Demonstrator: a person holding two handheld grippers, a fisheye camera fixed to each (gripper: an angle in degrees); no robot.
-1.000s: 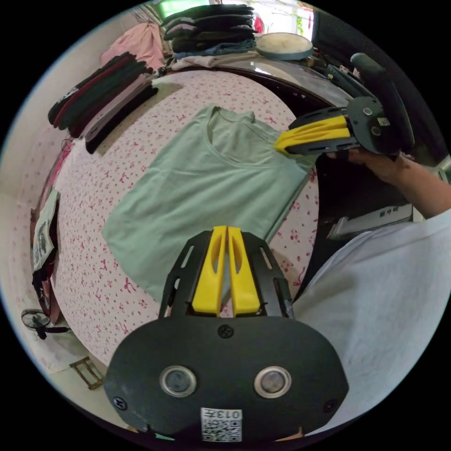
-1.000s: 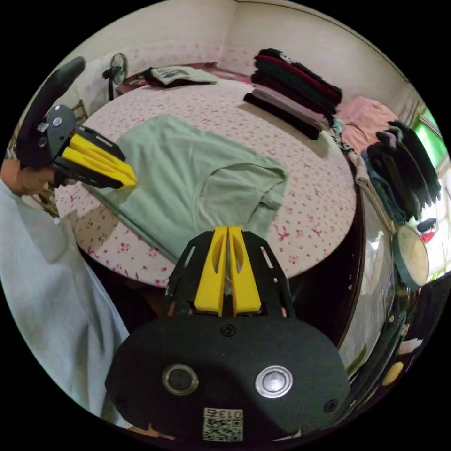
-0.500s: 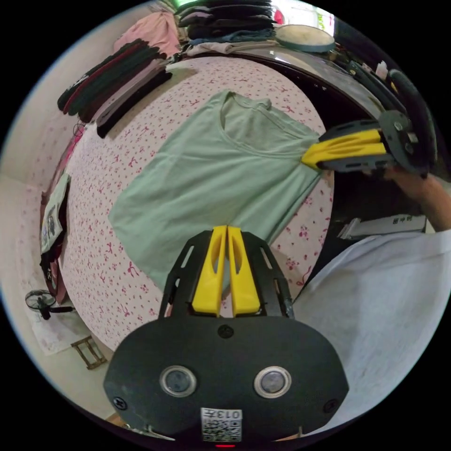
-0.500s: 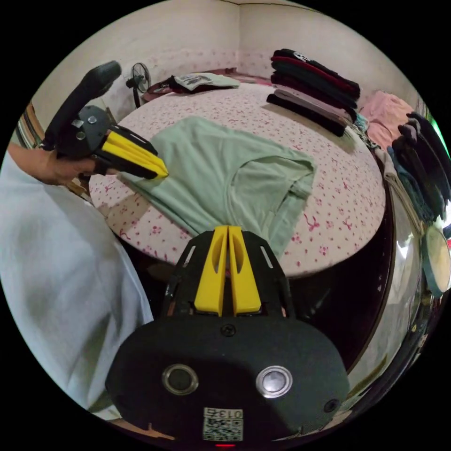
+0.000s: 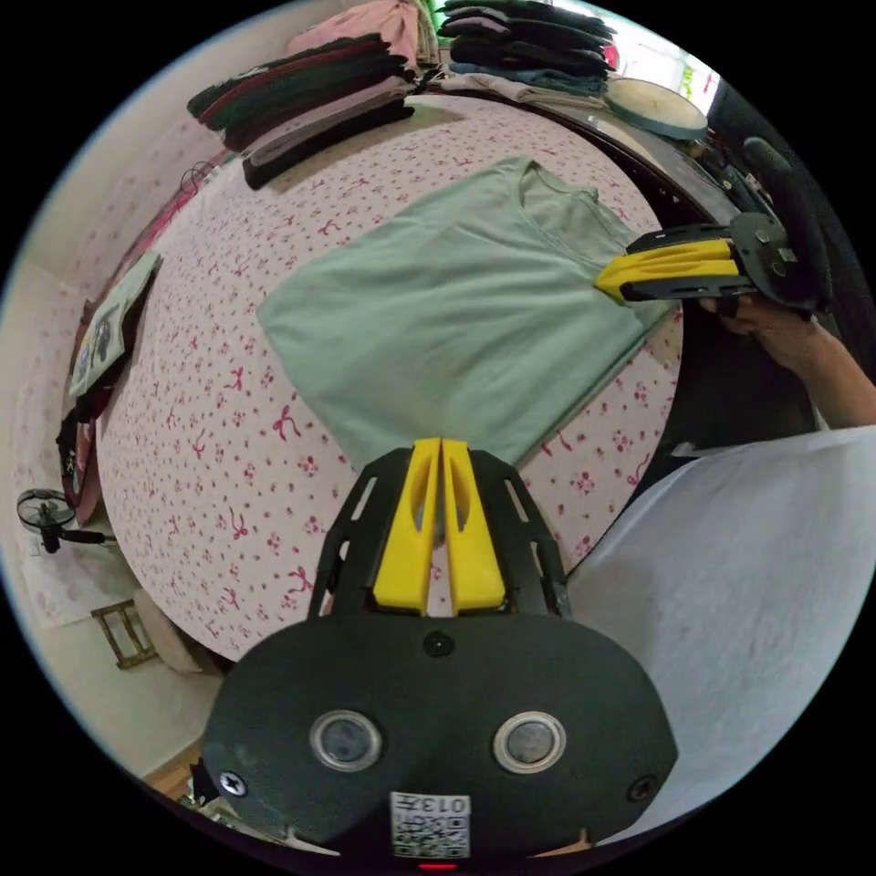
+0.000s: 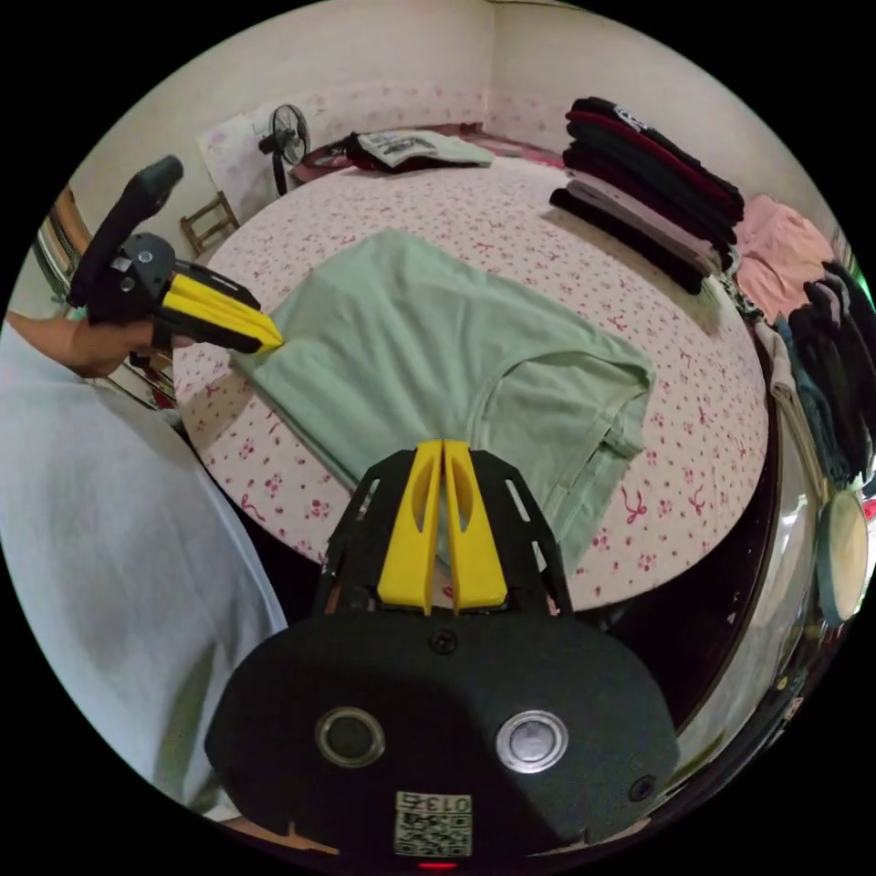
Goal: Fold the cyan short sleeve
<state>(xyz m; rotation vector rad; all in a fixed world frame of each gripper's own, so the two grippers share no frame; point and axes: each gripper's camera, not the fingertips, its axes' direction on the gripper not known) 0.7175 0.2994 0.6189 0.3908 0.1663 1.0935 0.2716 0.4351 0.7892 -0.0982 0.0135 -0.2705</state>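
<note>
The cyan short sleeve shirt lies flat on the bed's pink bow-print sheet, its sleeves tucked under. My left gripper is shut on the shirt's near hem corner. It shows in the right gripper view as the left gripper, pinching the same corner. My right gripper is shut on the near edge of the shirt by the shoulder, beside the collar. In the left gripper view the right gripper grips that shoulder edge, with a hand behind it.
A stack of dark folded clothes lies at the bed's far side, and another pile beyond. A folded printed garment, a fan and a small stool stand past the bed. The person's white top is close by.
Both grippers stayed shut on the shirt's near edge and carried it further in from the bed's edge. The shirt now lies flatter, with more sheet showing in front of it.
</note>
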